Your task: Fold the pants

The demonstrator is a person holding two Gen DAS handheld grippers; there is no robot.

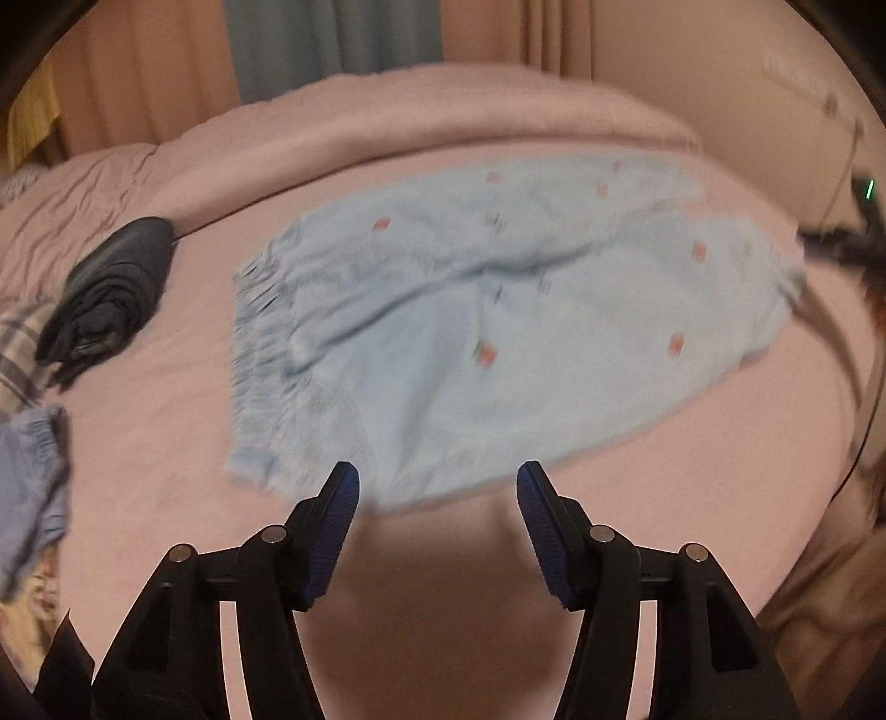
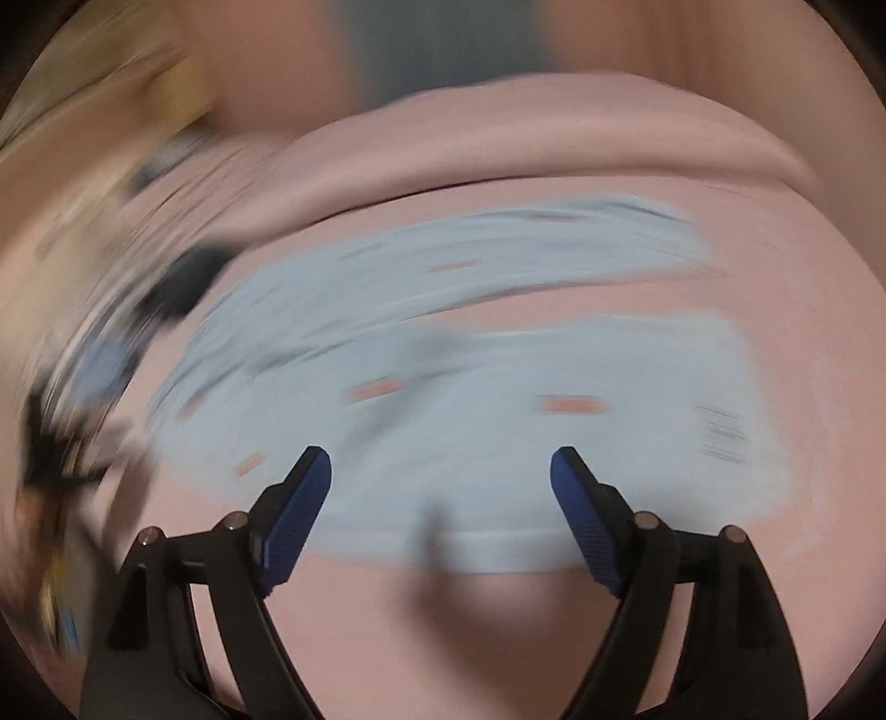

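Observation:
Light blue pants [image 1: 470,332] with small red motifs lie spread flat on a pink bed sheet [image 1: 166,421], the gathered waistband at the left and the two legs reaching to the right. My left gripper [image 1: 437,482] hovers open just above the pants' near edge, nothing between its blue pads. In the blurred right wrist view the same pants [image 2: 470,399] lie under my right gripper [image 2: 440,465], which stands wide open and empty over the near leg's hem. The right gripper [image 1: 836,243] also shows as a dark shape at the far right edge of the left wrist view.
A folded dark garment [image 1: 111,288] lies left of the pants, with a plaid cloth [image 1: 22,349] and a blue knit piece [image 1: 30,476] beside it. A rolled pink blanket [image 1: 387,122] borders the far side. Curtains [image 1: 332,39] hang behind.

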